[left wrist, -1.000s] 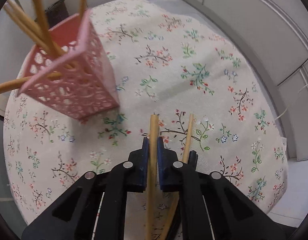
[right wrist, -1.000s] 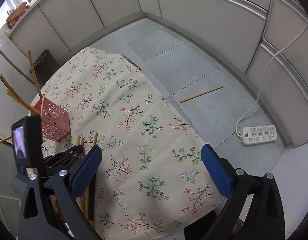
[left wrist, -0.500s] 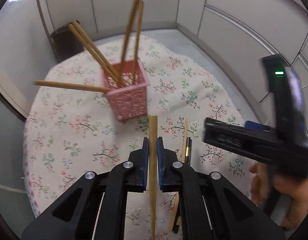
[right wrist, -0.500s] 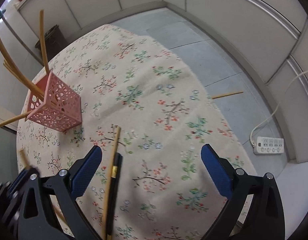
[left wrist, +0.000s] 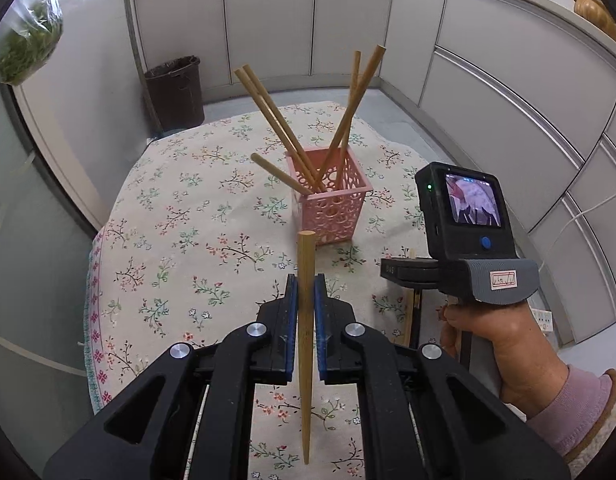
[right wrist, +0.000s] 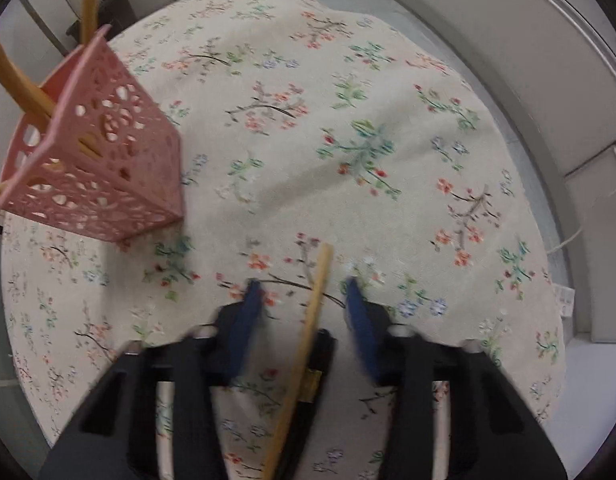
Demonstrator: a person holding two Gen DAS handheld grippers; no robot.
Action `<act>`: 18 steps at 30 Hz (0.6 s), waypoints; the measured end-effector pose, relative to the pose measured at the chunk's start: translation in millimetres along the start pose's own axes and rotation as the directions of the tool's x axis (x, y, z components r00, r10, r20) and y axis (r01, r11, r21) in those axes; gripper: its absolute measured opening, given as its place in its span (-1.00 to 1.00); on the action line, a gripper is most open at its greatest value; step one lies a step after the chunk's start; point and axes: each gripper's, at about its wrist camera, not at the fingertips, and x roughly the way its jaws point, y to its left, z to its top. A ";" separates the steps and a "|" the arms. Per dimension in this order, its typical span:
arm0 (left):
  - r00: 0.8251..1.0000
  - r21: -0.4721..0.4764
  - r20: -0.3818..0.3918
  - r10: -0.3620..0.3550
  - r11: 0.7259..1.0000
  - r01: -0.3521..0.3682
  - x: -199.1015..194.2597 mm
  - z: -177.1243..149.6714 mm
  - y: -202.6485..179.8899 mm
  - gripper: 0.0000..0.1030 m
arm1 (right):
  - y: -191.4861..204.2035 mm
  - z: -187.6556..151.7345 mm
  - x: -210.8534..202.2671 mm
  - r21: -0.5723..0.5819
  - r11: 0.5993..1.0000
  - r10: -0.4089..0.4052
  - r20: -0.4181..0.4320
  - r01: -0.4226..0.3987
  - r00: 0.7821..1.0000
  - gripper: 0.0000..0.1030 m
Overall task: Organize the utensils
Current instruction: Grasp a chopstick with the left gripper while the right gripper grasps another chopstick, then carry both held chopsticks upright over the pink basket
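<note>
The left gripper [left wrist: 306, 292] is clamping a long tan wooden chopstick [left wrist: 306, 320] between its blue pads at lower centre of the left view; the stick is standing nearly vertical in the frame, blunt end up, thin tip down. The pink perforated square plastic basket [left wrist: 335, 204] is sitting above it at centre, holding other chopsticks. In the right view, the right gripper [right wrist: 304, 292] is hanging with pads spread, straddling a second wooden chopstick [right wrist: 308, 344] lying on the floral tablecloth [right wrist: 347, 140], blunt end pointing toward upper frame.
</note>
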 end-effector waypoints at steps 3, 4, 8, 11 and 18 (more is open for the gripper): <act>1.000 -0.007 0.006 0.005 1.000 -0.005 -4.6 -0.2 4.9 -0.85 | 2.9 -1.9 -1.2 0.028 0.998 0.052 0.018 -0.052 0.998 -0.87; 1.000 -0.011 0.009 0.005 1.000 -0.005 -5.7 0.0 6.7 -0.85 | 2.3 -3.2 -3.5 0.039 0.996 0.074 0.026 -0.075 0.997 -0.88; 0.999 -0.021 0.033 0.003 1.000 -0.003 -14.0 2.4 11.3 -0.86 | 5.2 -8.8 -31.9 0.019 0.988 0.153 0.094 -0.156 0.984 -0.89; 0.998 -0.019 0.061 -0.005 1.000 0.007 -26.0 3.9 11.9 -0.86 | 1.9 -17.3 -68.4 -0.025 0.977 0.215 0.146 -0.213 0.966 -0.89; 0.993 -0.020 0.112 -0.028 0.999 0.031 -51.5 3.2 11.1 -0.86 | -22.0 -45.1 -141.2 -0.112 0.948 0.317 0.221 -0.299 0.922 -0.89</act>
